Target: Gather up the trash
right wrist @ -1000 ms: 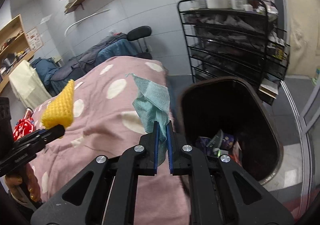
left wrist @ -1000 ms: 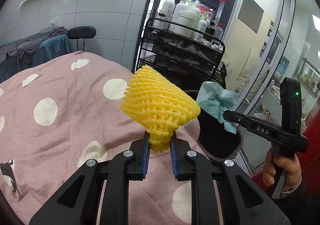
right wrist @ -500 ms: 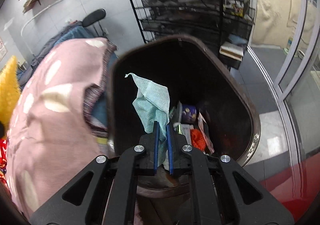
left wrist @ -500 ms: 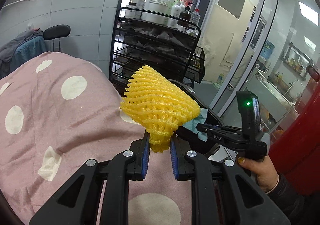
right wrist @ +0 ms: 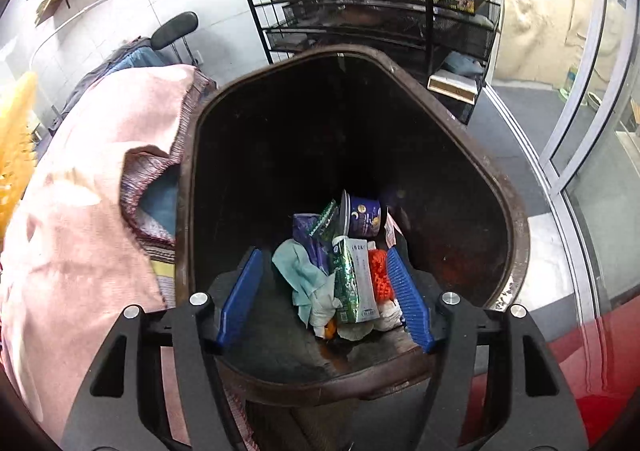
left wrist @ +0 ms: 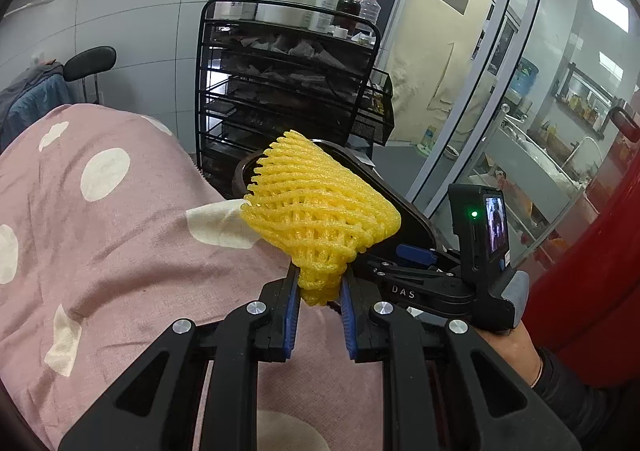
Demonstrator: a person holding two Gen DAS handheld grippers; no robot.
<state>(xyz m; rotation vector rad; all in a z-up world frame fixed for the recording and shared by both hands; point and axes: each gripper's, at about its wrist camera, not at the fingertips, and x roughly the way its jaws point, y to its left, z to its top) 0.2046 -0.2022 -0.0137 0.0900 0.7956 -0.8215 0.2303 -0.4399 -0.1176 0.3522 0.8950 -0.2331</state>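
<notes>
My left gripper (left wrist: pixel 319 293) is shut on the stem of a yellow foam fruit net (left wrist: pixel 320 219), held above the pink spotted bedcover (left wrist: pixel 100 243). My right gripper (right wrist: pixel 324 271) hangs over the mouth of the dark brown trash bin (right wrist: pixel 516 211); its jaws are opening and nothing is between them. The teal tissue (right wrist: pixel 298 271) lies loose at the bin's bottom among a carton, a cup and wrappers. In the left wrist view the right gripper's body (left wrist: pixel 440 283) sits just right of the net, held by a hand (left wrist: pixel 516 351), with the bin's rim (left wrist: pixel 416 211) behind it.
A black wire rack (left wrist: pixel 288 91) loaded with bottles stands behind the bin. Glass doors (left wrist: pixel 500 91) run along the right, and a red surface (left wrist: pixel 600 291) lies at the lower right. A black chair (right wrist: pixel 174 29) draped with clothes stands past the bed (right wrist: pixel 80 211).
My right gripper dropped down over the bin and opened; the teal tissue fell from it to the bin's bottom. My left gripper carried the yellow net rightward, closer to the bin.
</notes>
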